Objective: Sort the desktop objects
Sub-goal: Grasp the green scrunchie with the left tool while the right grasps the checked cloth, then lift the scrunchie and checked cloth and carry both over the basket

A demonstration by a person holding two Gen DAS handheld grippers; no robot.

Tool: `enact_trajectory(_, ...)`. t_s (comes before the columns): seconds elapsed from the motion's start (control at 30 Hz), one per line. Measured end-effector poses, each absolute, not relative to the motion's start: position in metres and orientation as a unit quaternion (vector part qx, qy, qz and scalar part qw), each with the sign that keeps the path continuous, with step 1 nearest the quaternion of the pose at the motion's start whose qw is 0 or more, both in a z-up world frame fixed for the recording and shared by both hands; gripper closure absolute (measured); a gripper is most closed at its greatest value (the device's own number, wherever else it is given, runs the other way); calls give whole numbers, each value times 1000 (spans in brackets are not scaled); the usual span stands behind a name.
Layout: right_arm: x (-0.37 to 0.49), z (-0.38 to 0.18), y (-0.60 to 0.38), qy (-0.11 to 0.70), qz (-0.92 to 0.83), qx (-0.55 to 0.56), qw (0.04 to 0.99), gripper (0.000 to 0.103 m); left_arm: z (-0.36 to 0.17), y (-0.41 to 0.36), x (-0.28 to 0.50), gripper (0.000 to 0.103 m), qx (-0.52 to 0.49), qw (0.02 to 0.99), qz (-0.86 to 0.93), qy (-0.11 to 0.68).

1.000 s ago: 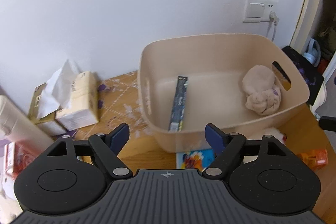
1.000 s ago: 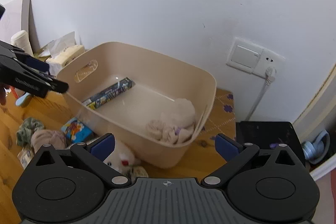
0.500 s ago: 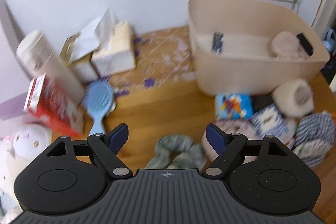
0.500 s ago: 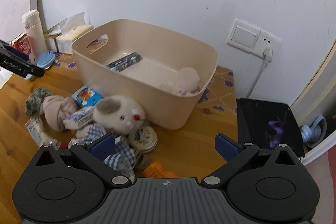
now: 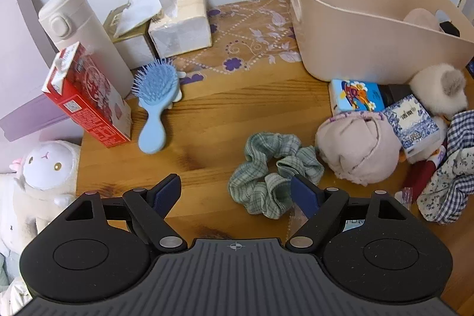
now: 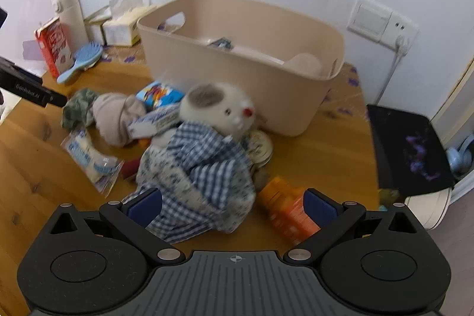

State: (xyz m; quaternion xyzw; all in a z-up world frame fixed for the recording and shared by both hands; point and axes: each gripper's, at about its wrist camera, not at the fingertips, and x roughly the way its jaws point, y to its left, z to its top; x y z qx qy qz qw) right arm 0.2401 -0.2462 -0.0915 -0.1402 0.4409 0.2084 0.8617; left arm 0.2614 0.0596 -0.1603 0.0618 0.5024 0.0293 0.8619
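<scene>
Both grippers gape wide, holding nothing. The left gripper [image 5: 235,191] hangs over a green scrunchie [image 5: 274,172] on the worktop [image 5: 207,114]; the right gripper [image 6: 232,205] over checked cloth [image 6: 201,168] near the bin [image 6: 266,79].

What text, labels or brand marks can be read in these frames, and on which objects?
"GenRobot.AI": white lettering on the left gripper, partly blurred, seen from the right wrist view.
Red carton: printed text, too small to read.
Blue patterned packet: lettering present, not legible.
Tissue pack: small print, unreadable.
Clear wrapped packet: blue print, blurred.
</scene>
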Motion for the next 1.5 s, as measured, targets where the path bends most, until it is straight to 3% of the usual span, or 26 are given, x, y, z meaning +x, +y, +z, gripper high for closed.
enact_trajectory(0.9,272,-153,-214,504,187,-86,839,0,-206,50,301,21,50,855,22,515)
enact_trajectory(0.97,274,-154,-216,506,189,-72,839,0,-207,48,302,31,60,858,15,510)
enact_trajectory(1.0,275,-154,-217,506,190,-64,839,1,-208,47,302,42,66,857,9,511)
enact_trajectory(1.07,275,-155,-220,507,197,-47,838,12,-206,46,303,56,65,860,-5,506)
enact_trajectory(1.13,274,-156,-221,508,202,-41,836,34,-205,45,303,71,55,857,-16,511)
enact_trajectory(1.3,267,-159,-221,507,219,-46,832,69,-204,41,300,83,63,855,-23,515)
enact_trajectory(1.5,258,-159,-230,505,229,-46,831,83,-202,39,290,87,70,853,-30,517)
